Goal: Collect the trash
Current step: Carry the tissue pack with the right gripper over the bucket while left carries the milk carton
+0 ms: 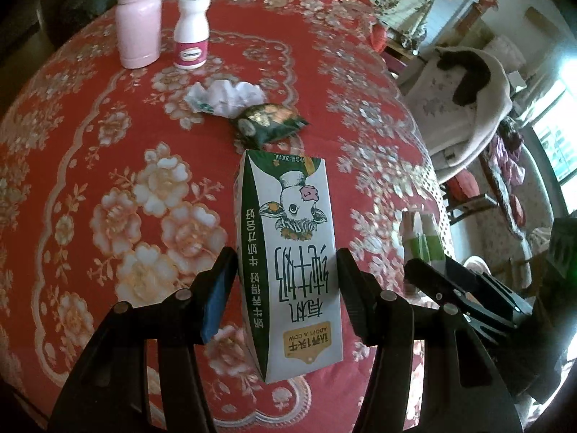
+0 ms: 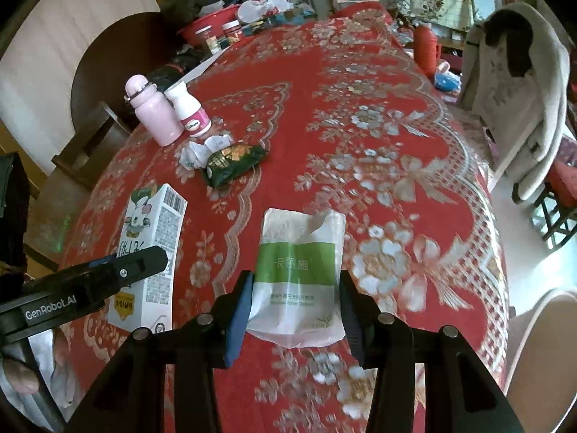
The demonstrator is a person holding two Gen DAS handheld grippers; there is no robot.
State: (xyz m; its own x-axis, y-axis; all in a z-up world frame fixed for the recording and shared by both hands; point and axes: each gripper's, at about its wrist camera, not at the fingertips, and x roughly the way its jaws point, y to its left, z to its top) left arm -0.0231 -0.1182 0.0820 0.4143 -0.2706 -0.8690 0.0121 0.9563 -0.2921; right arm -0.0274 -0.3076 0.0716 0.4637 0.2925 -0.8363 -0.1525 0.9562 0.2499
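Left wrist view has the big red floral tablecloth point(image 1: 90, 137) filling everything, so plenty of room to work; largest trash item is the milk carton point(image 1: 288, 263), sitting between the left gripper point(image 1: 286, 281) fingers, which look pressed onto both its sides; I'd call that a pinch. Right wrist view shows the tissue pack point(image 2: 299, 278) caught between the right gripper point(image 2: 294, 303) fingers the same way, jaws closed in on its soft edges. My take: squeeze the carton low and evenly so it doesn't crumple or twist out; the pack is squishy plastic, so grip deeper, not just the loose film. Farther out, left of centre, lie the dark green snack wrapper point(image 2: 234, 164) and the crumpled white paper point(image 2: 202, 151), touching each other; probably next. Pink flask point(image 2: 153, 112) and white pill bottle point(image 2: 189, 112) stand just beyond; I'd steer clear of knocking them.
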